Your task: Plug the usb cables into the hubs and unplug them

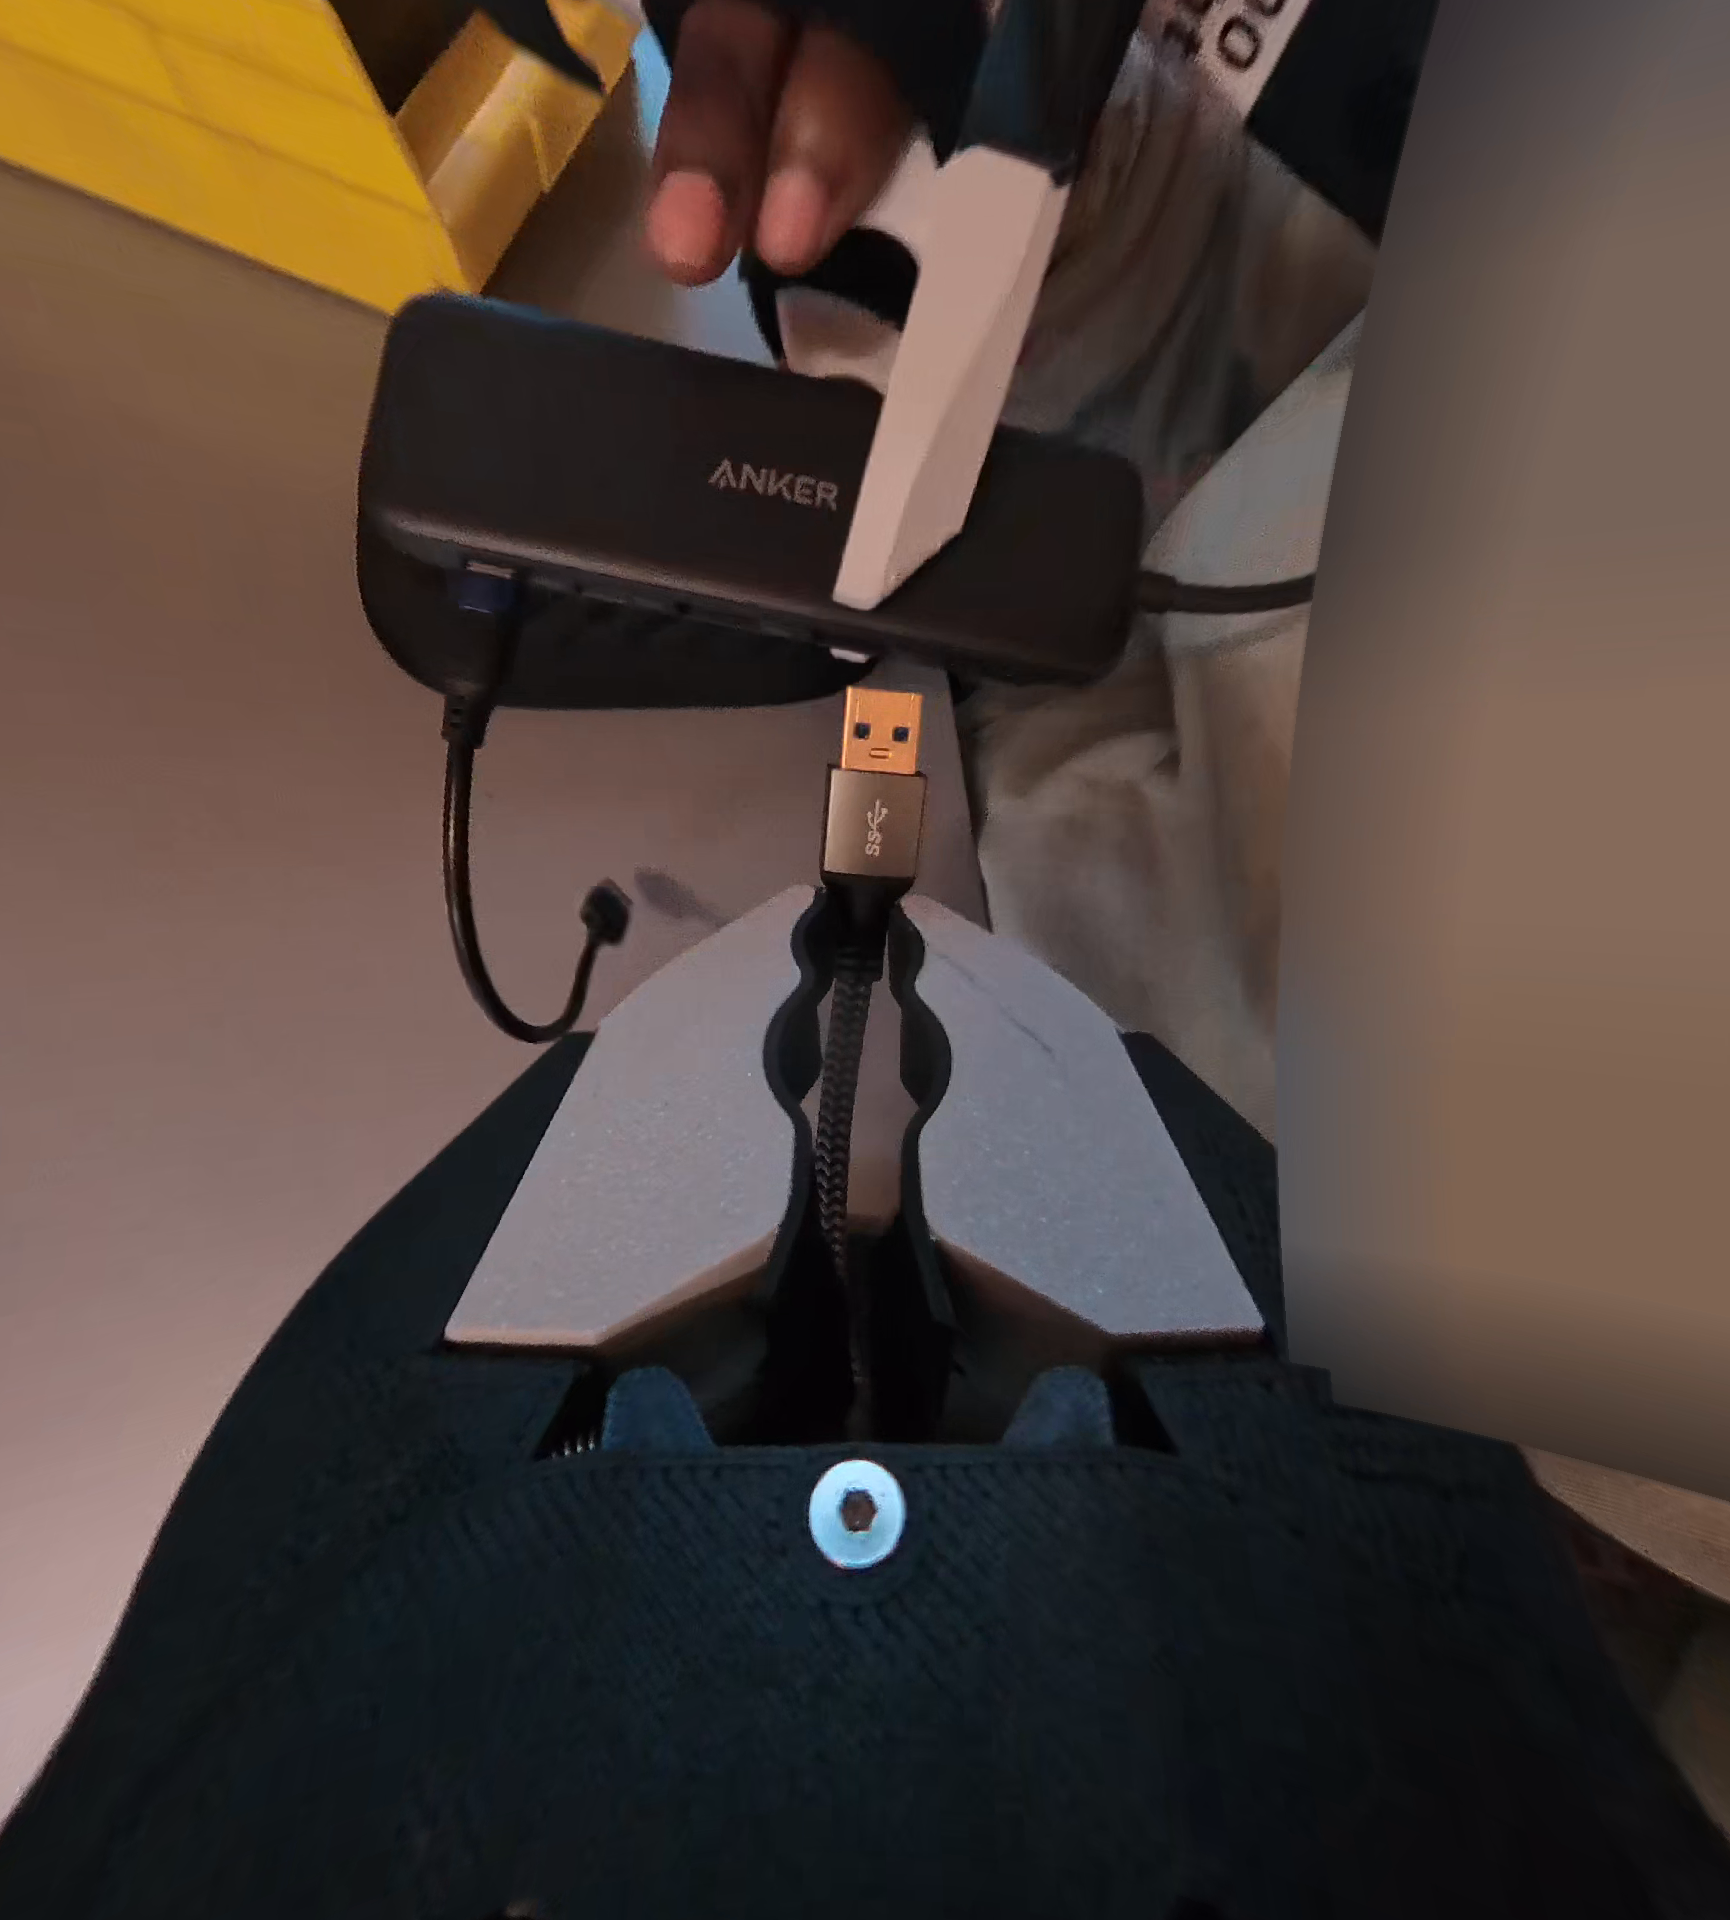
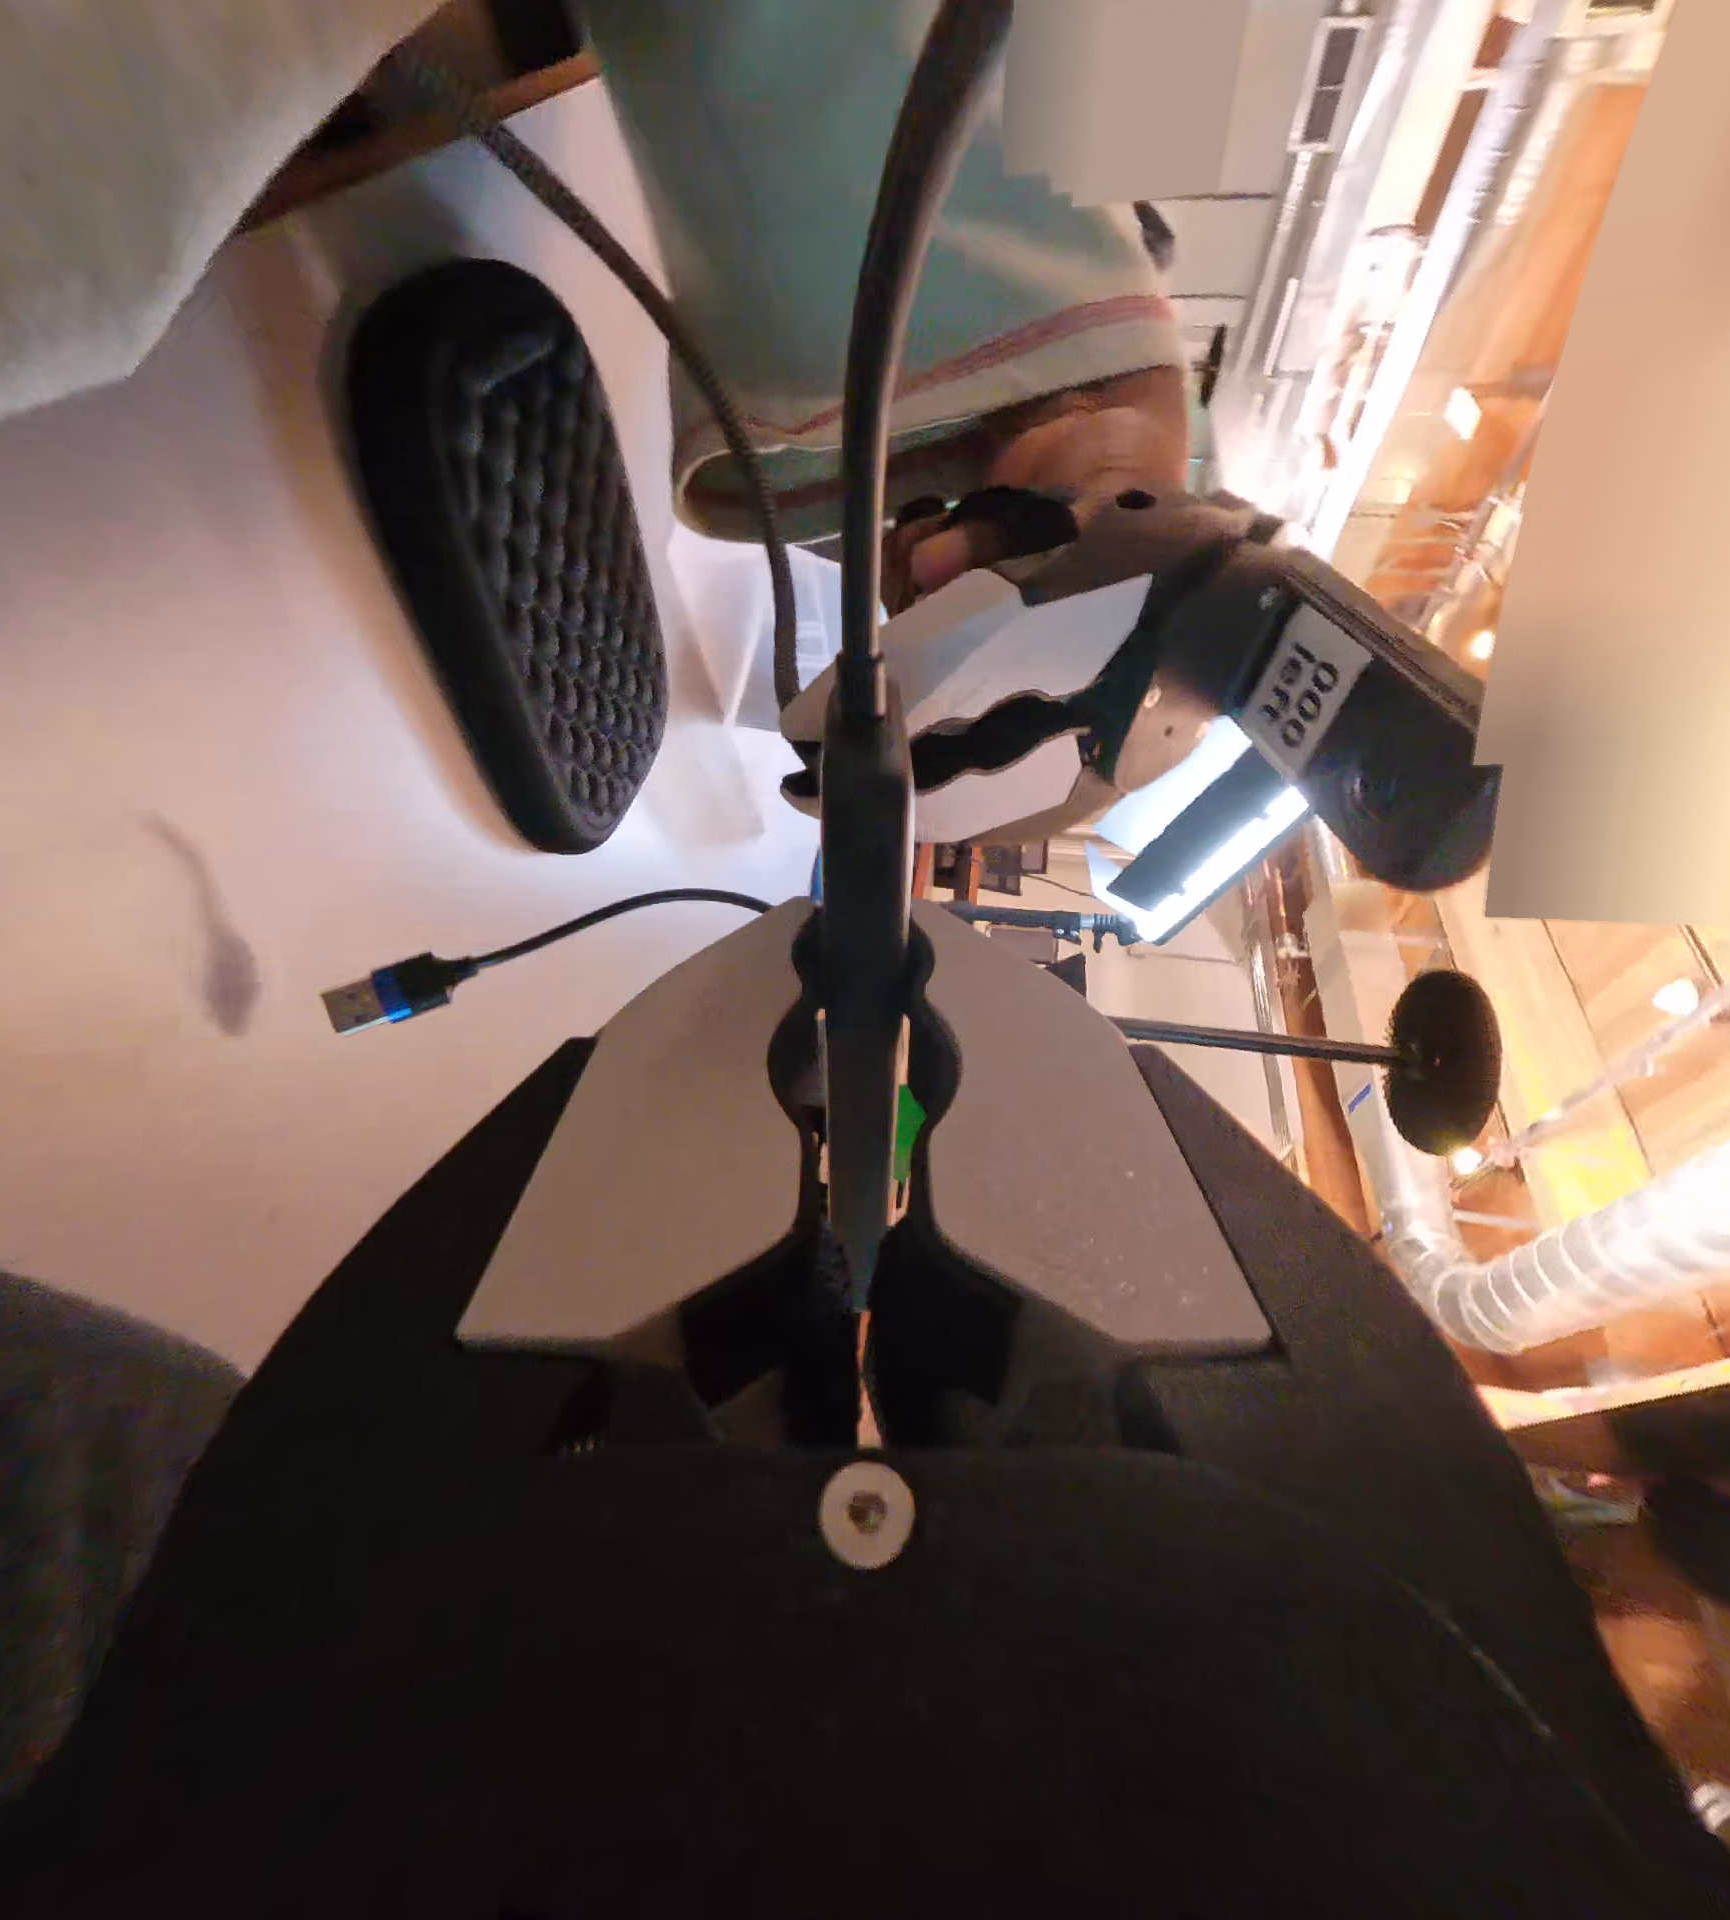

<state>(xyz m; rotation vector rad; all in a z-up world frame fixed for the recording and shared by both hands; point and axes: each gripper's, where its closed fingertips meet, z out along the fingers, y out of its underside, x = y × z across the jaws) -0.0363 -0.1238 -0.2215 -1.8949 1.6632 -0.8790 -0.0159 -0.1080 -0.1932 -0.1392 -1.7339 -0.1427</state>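
Braided black cable runs up between the grey fingers of the left gripper, which pinches it just behind a metal-sleeved USB plug; the gold tip of the plug sits just short of the port edge of the black hub, not inserted. Only the left wrist view shows the hub's broad top face, with a thinner black cable plugged in at its left end, a yellow box behind, and the white fingers of the right gripper clamped across the hub's right half. Seen from the right wrist view, the right gripper is pressed onto the hub, seen edge-on. That view alone shows a loose blue-collared USB plug lying on the pale tabletop, a black textured oval pad to its upper right, the left gripper beyond the hub, and ducting at the far right.
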